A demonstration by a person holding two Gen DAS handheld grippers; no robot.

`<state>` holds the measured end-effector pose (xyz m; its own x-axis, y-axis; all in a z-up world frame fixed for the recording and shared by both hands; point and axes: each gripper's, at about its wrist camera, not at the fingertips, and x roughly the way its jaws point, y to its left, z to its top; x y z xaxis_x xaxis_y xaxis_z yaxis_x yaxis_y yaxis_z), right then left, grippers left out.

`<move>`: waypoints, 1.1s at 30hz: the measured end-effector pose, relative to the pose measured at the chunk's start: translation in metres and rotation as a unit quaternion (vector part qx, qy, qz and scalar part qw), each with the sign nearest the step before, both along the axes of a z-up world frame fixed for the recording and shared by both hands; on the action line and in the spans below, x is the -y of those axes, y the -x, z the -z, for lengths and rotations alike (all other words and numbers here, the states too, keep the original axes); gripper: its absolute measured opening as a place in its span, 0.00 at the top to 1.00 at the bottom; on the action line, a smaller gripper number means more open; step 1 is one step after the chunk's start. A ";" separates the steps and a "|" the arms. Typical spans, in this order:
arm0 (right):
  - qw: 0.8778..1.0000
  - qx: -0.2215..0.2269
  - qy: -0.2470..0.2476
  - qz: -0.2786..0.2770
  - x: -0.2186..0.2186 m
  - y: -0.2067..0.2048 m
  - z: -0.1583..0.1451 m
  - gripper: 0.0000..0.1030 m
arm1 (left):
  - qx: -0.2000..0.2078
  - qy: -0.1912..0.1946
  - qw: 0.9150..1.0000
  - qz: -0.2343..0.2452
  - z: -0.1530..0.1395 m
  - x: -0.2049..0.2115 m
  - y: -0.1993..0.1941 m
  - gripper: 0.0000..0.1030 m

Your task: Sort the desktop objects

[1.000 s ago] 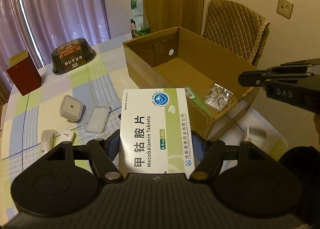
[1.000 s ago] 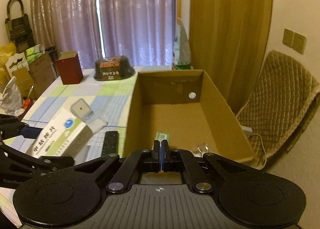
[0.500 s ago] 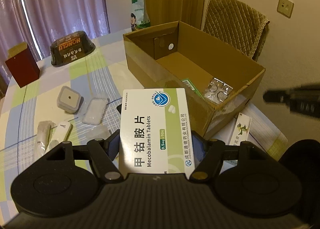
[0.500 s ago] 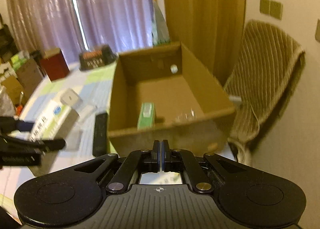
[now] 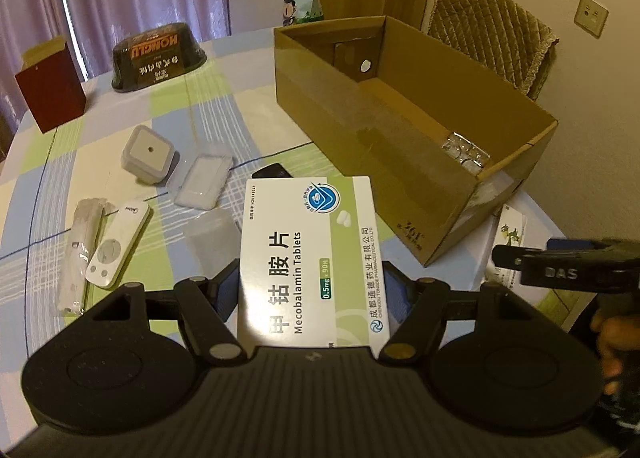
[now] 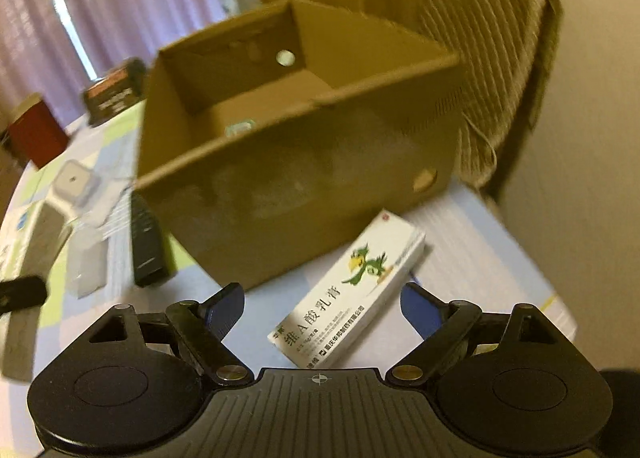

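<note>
- mecobalamin tablets box (image 5: 310,258), flat white-and-green card, sits clamped in the left gripper (image 5: 312,290) above the tabletop (image 5: 224,106), beside one open cardboard box (image 5: 400,162).
- right view: right gripper (image 6: 322,306) spread wide, grasping nothing, over one white parrot-printed carton (image 6: 352,294) lying by that box.

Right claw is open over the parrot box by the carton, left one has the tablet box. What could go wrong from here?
1. The parrot box lies slanted between the right claw's open jaws, close to the cardboard carton; closing may twist it or nudge the carton.
2. The left claw grips the tablet box near its bottom end, so it could tip or slip on the way to the carton.
</note>
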<state>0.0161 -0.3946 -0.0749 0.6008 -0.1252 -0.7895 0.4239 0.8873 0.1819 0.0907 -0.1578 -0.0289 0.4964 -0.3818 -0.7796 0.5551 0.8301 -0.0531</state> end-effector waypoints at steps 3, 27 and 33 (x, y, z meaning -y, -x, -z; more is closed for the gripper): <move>0.999 -0.007 -0.012 0.030 0.006 -0.008 0.013 0.14 | -0.005 0.003 1.000 -0.003 0.005 -0.004 -0.004 0.35; 0.996 -0.063 0.062 -0.021 -0.005 -0.003 0.025 0.60 | -0.028 0.014 0.999 -0.006 0.023 -0.008 -0.013 0.35; 0.995 -0.066 0.066 -0.031 -0.004 -0.010 0.029 0.64 | -0.027 0.013 1.000 -0.007 0.023 -0.008 -0.013 0.35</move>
<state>0.0263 -0.3904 -0.1035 0.5035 -0.1986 -0.8409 0.3801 0.9249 0.0091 0.1041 -0.1499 -0.0518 0.4589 -0.3956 -0.7956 0.5395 0.8355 -0.1043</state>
